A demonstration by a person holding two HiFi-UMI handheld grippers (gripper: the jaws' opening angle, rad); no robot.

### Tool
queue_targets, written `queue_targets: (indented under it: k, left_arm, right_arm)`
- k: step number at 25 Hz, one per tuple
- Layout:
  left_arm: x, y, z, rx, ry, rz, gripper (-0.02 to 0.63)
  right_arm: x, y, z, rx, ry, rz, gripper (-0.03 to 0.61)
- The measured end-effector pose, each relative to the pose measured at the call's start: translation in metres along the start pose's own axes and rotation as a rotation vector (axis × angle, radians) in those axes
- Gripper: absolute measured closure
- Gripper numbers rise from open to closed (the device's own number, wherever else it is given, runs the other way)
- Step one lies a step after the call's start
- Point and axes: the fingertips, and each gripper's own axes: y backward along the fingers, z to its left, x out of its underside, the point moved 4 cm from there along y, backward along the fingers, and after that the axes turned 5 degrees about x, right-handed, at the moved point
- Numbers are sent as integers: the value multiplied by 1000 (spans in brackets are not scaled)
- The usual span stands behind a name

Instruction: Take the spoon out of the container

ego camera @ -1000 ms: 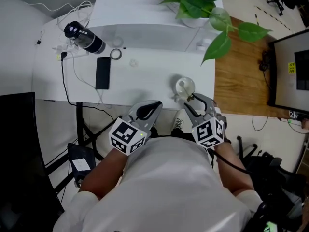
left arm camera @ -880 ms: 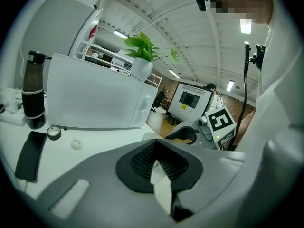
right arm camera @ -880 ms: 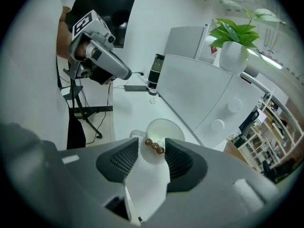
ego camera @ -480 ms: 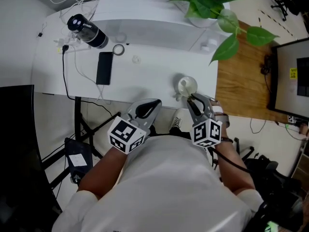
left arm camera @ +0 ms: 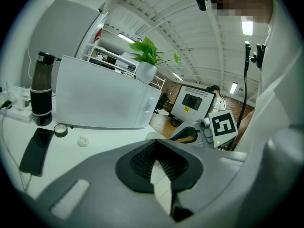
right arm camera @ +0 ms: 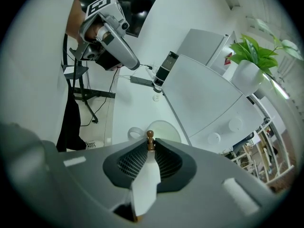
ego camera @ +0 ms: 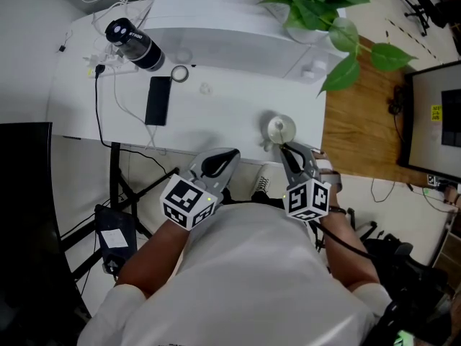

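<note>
A small white cup (ego camera: pixel 277 130) stands near the white table's front edge, and a spoon with a brown wooden handle (right arm camera: pixel 150 137) stands in it. My right gripper (ego camera: pixel 285 148) reaches to the cup from the near side. Its jaws are closing, and in the right gripper view the handle's knob sits pinched between the tips (right arm camera: pixel 150 148), with the cup (right arm camera: pixel 166 127) just beyond. My left gripper (ego camera: pixel 230 154) hovers shut and empty at the table's edge, left of the cup. The left gripper view shows its closed jaws (left arm camera: pixel 156 164) and the right gripper (left arm camera: pixel 189 136) off to the right.
A large white box-shaped appliance (ego camera: pixel 216 20) fills the back of the table, with a potted plant (ego camera: pixel 317 6) on it. A black bottle (ego camera: pixel 133 45), a tape roll (ego camera: pixel 179 73), a phone (ego camera: pixel 158 99) and cables lie at the left. Wooden floor lies to the right.
The right gripper's jaws have gone from wide open to closed around the spoon's handle. The left gripper has stayed where it was.
</note>
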Motion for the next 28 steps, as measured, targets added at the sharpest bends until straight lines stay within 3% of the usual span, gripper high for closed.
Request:
queue_targets:
  k: [4,14,22,28]
  left_arm:
    - [-1,3,-2,1,-3,-2,610]
    - [-10,1,-10,22,-34,-12,611]
    - [-23,-4,-19,34,-70,-39,611]
    - [-37,-4,-20,32,-89,-66,609]
  right_arm:
    - [-4,4,-3,20,-43,-15,525]
    - [-8,23,-21,24,-276,-77,525]
    - [-1,52,-44,-37,-731,-195,525]
    - [5,81,-54,-39,-886,-273,525]
